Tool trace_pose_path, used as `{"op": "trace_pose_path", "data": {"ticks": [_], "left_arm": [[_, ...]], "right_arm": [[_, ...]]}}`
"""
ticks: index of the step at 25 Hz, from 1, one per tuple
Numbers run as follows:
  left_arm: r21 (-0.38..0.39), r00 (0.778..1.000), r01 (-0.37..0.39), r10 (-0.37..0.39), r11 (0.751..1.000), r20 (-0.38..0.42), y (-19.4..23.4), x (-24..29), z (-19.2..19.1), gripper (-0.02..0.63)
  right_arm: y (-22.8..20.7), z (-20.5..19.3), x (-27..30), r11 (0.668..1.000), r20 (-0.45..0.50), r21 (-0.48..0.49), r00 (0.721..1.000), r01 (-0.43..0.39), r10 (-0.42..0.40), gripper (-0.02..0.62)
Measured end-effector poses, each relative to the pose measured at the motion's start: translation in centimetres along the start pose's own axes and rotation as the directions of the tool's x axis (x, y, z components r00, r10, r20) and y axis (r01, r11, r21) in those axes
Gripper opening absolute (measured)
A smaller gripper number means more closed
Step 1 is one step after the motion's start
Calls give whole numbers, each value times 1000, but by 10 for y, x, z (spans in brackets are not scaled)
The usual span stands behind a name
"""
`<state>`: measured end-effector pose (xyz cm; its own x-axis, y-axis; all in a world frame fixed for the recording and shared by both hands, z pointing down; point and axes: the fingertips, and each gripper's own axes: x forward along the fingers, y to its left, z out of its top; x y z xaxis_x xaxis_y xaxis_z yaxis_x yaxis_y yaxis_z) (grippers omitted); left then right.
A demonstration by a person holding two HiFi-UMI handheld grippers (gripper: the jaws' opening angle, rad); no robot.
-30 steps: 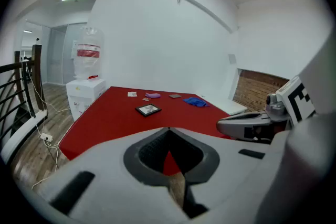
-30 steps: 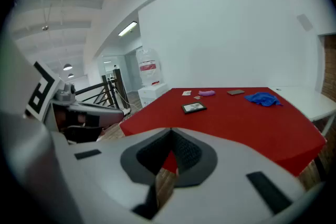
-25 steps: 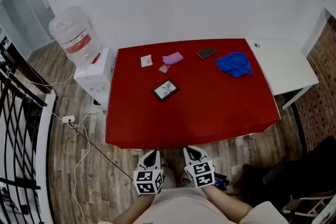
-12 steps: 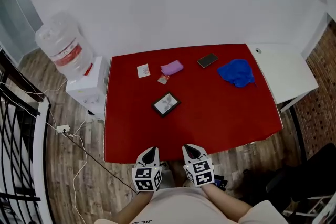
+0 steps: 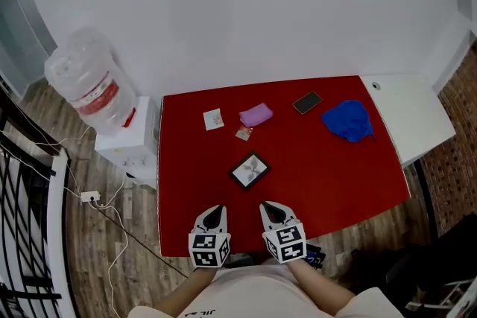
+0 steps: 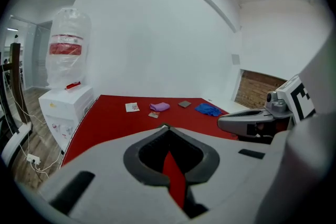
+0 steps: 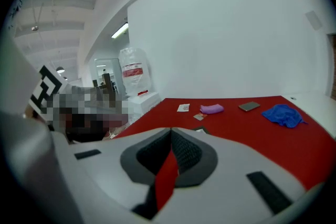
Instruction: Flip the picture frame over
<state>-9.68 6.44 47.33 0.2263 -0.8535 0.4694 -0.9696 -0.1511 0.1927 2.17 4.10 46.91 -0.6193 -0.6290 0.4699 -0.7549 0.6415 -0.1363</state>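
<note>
At the near edge of a red table (image 5: 335, 175), the left gripper (image 5: 215, 211) and the right gripper (image 5: 270, 207) are being held side by side, each with its jaws being pressed together on nothing. Just beyond them, the dark picture frame (image 5: 250, 170) is being shown lying flat, pale picture upward, untouched. Farther back, a small packet (image 5: 243, 133), a white card (image 5: 213, 119), a purple cloth (image 5: 256, 115), a phone (image 5: 307, 102) and a crumpled blue cloth (image 5: 348, 120) are being shown. A water dispenser (image 5: 128, 149) is being seen left of the table.
</note>
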Motion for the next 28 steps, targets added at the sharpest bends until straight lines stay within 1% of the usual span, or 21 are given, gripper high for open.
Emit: {"op": "trace_pose_path", "data": {"ticks": [6, 11, 16, 21, 24, 28], "left_arm": [[-4, 1000, 5, -5, 1000, -8, 9, 17, 16, 6], [-42, 1000, -20, 20, 999, -2, 11, 29, 24, 6], [-67, 999, -48, 48, 997, -9, 16, 39, 23, 6], [-94, 998, -59, 58, 994, -8, 15, 49, 24, 6], [-93, 998, -65, 64, 993, -14, 17, 55, 22, 6], [-73, 997, -72, 69, 995, -40, 23, 65, 12, 6]], "right_arm": [[-8, 17, 19, 1000, -5, -3, 1000, 5, -5, 6], [-24, 15, 29, 1000, -46, -9, 999, 2, -2, 6], [-33, 17, 37, 999, -58, -27, 998, -18, 16, 6], [-42, 16, 43, 998, -84, -45, 996, -37, 33, 5], [-44, 16, 51, 997, -96, -58, 994, -59, 53, 6], [-42, 11, 67, 993, -111, -74, 991, -89, 80, 6]]}}
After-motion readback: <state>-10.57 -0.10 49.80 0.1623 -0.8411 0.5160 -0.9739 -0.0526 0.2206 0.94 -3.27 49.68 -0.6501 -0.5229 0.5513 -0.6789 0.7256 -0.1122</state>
